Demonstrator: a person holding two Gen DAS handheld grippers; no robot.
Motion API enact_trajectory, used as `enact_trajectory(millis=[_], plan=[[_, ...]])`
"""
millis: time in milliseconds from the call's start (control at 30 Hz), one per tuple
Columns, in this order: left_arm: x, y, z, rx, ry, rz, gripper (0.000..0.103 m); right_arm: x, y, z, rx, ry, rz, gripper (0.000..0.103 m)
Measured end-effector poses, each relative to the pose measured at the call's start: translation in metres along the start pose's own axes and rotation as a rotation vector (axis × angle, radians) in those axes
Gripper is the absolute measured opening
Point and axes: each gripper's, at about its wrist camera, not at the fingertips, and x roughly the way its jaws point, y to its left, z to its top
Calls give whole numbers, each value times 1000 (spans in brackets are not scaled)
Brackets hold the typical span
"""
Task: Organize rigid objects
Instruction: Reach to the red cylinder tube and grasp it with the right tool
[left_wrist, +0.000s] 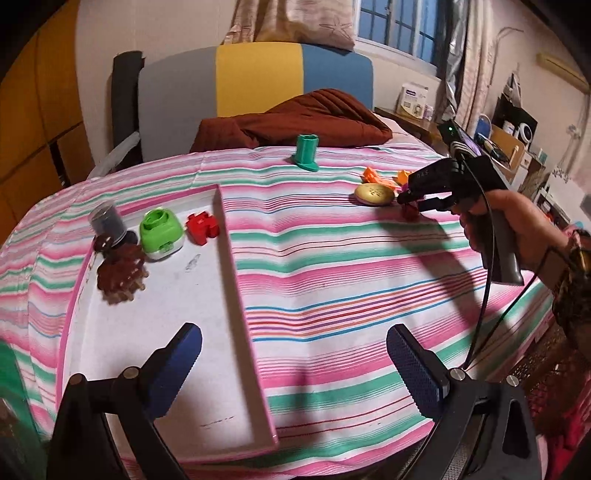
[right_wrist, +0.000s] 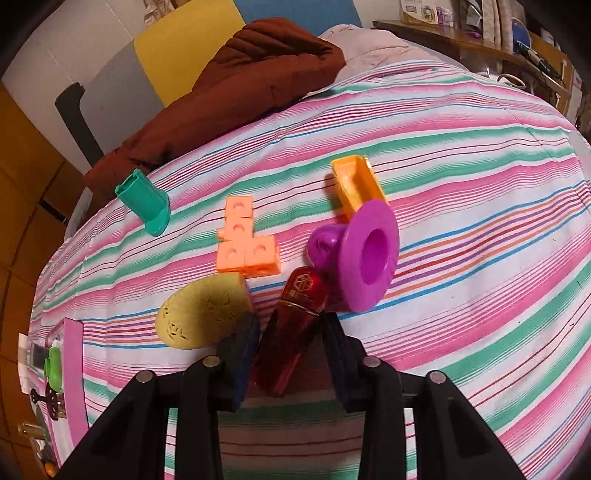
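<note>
- Left tool (left_wrist: 293, 363) is held wide apart above the near end of the tray (left_wrist: 231, 280), its blue-padded fingers (left_wrist: 177, 365) gripping nothing; one finger hangs over the tray's white floor, the other over the striped bedcover (left_wrist: 332, 266).
- At the tray's far end, from left to right, a dark cylindrical cap (left_wrist: 107, 221), a green-and-white sharpener-like piece (left_wrist: 161, 234) and a red puzzle-shaped block (left_wrist: 202, 229) are lined up, with a brown comb-like item (left_wrist: 120, 273) lying just in front of the cap.
- Beyond the tray, a green flanged tube (left_wrist: 306, 152) stands upright on the bedcover, near the rumpled brown blanket (left_wrist: 295, 122).
- Further right, a yellow perforated oval (right_wrist: 201, 314) lies just beside an orange cube cluster (right_wrist: 245, 240); the two appear to touch at the oval's upper edge.
- Right tool (right_wrist: 290, 354) is closed on a red glossy bottle (right_wrist: 291, 332), which is clamped between its two pads and points forward along the fingers, its embossed cap (right_wrist: 306, 288) projecting past the tips.
- Directly ahead of that cap, a purple flanged piece (right_wrist: 364, 254) lies on its side, touching or nearly touching the bottle; which cannot be told.
- Behind the purple piece, an orange open trough (right_wrist: 356, 184) is partly hidden by it.
</note>
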Motion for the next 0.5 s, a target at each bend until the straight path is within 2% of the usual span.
enact_trajectory(millis=[33, 200, 333, 500], plan=[[1, -3, 2, 10, -2, -2, 101, -1, -3, -1, 4, 11, -16, 26], [9, -15, 18, 37, -8, -13, 101, -13, -18, -10, 10, 68, -91, 26], [22, -28, 39, 58, -22, -26, 101, -18, -34, -13, 66, 92, -56, 26], [55, -50, 74, 132, -25, -19, 101, -18, -39, -10, 97, 100, -29, 26]])
